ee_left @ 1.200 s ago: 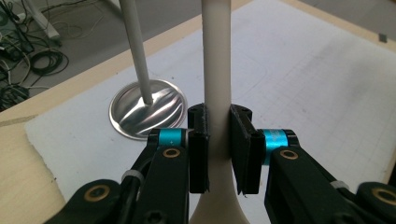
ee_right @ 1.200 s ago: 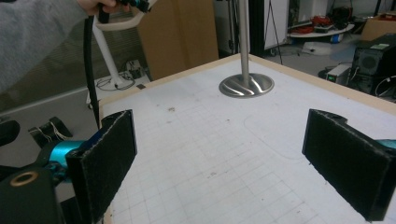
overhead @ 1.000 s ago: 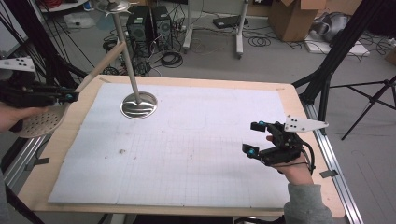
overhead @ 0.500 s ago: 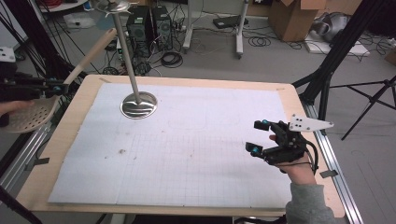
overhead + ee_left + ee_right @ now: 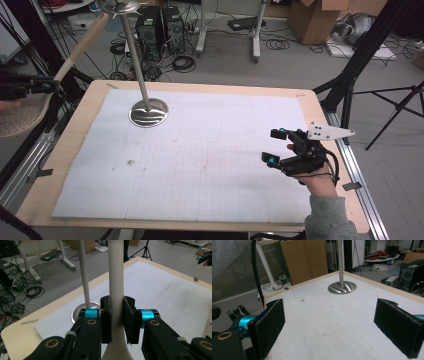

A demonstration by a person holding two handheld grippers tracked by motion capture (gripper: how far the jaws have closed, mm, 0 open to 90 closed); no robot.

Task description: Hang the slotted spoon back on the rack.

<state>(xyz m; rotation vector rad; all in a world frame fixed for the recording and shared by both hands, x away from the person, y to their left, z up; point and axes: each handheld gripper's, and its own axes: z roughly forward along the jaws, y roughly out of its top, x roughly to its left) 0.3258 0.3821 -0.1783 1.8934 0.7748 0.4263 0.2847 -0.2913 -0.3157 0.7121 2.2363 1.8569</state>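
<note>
**Technician A:** Report the left claw (image 5: 116, 322).

**Technician B:** In the left gripper view its two black pads (image 5: 106, 320) are closed on the pale wooden handle (image 5: 116, 277) of a slotted spatula. The handle stands between the pads and touches both. In the high view the left claw (image 5: 47, 86) sits at the far left, off the worktop's left edge. The handle (image 5: 82, 47) rises from it, tilted up and away to the right. The perforated blade (image 5: 20, 117) hangs below the claw, outside the worktop.

**Technician A:** Report the right claw.

**Technician B:** The right claw (image 5: 275, 146) is at the near right of the worktop (image 5: 90, 105), above the white mat (image 5: 200, 165). A hand (image 5: 317, 182) in a grey sleeve holds it. The right gripper view shows the right claw (image 5: 329, 325) spread wide, with bare mat between the pads. It holds nothing.

**Technician A:** Other items?

**Technician B:** A metal stand with a round base (image 5: 148, 111) rests on the far left part of the mat. Its pole (image 5: 135, 55) rises nearly upright. The spatula handle is left of the pole and well apart from the base. Whether handle and pole touch higher up cannot be determined.
</note>
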